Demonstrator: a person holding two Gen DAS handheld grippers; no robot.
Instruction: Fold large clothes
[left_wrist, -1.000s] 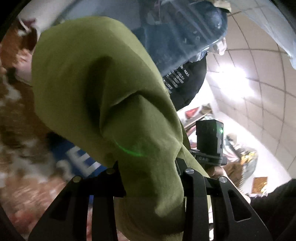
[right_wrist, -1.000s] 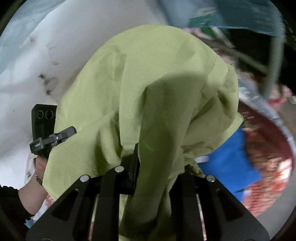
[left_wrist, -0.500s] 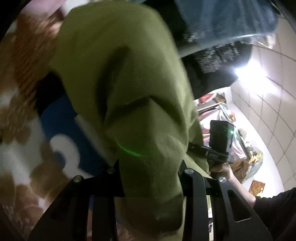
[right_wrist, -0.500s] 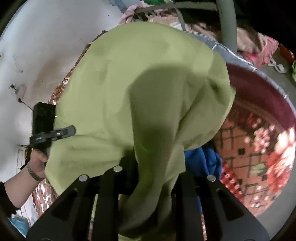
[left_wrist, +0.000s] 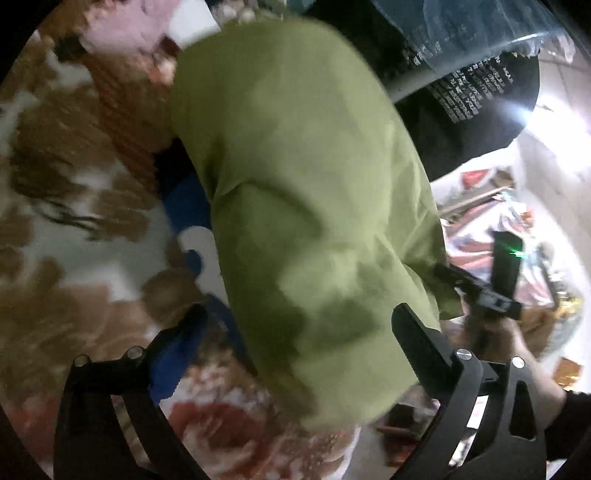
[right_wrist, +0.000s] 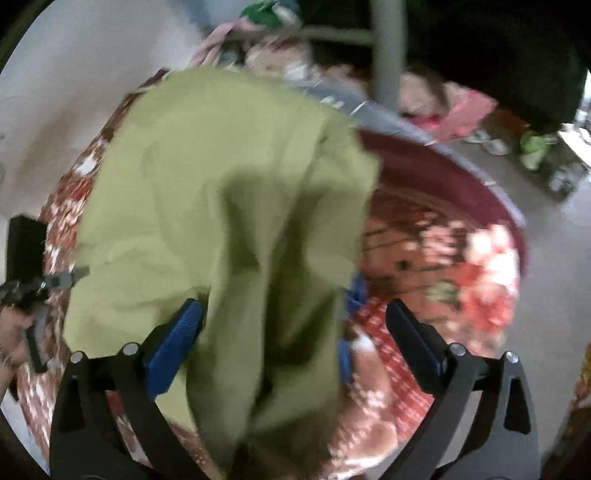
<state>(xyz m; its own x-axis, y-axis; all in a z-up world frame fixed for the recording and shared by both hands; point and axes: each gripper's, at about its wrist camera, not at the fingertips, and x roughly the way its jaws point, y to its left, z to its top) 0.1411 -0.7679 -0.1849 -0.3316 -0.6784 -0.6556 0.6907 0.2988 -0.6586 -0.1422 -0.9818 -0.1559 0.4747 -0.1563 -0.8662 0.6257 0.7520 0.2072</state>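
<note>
Olive-green garment, red floral bedspread, blue cloth, blue-padded black tongs

Garment: frame centre, over the bedcover.
Second cloth: left of centre, under the garment's edge.
Hanging clothes: upper right.
Left gripper: bottom edge, garment between its fingers.
Right gripper: likewise.
Pole: top centre, behind the bed.
</note>
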